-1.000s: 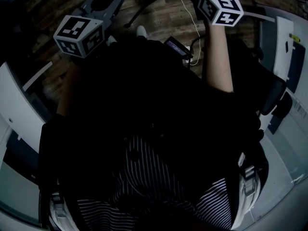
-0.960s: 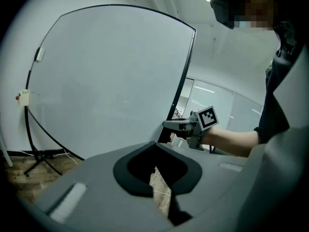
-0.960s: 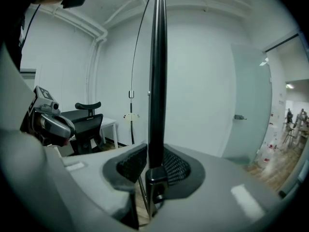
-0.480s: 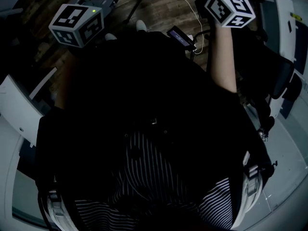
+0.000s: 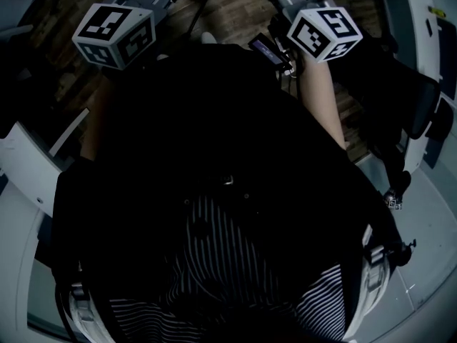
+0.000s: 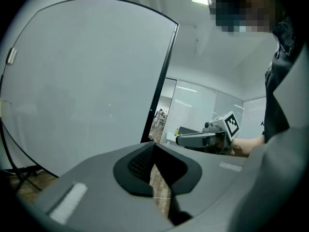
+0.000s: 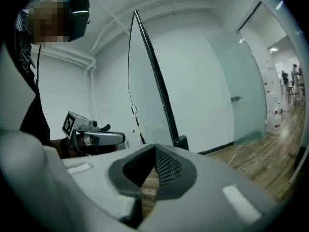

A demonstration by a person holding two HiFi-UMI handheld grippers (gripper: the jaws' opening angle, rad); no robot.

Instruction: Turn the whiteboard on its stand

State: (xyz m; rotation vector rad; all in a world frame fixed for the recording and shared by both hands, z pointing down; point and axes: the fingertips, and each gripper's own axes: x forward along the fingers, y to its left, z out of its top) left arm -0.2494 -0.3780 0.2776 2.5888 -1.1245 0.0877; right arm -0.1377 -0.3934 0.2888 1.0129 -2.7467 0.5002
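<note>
Whiteboard (image 6: 87,81) is seen upright, ahead-left of left gripper (image 6: 154,151), the nearer one; its jaws are closed, empty. Right gripper (image 7: 154,153) jaws have just been closing, nothing is held.

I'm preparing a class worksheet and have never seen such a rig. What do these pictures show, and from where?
A person holds a grey two-jaw gripper in each hand. One picture looks down from the person's head; the other two look along each gripper's jaws. The left gripper faces the large white whiteboard in its black frame; its jaws are together, empty. The right gripper has just closed its jaws, with nothing between them. Underfoot is a wood-plank floor. Nothing is held.
</note>
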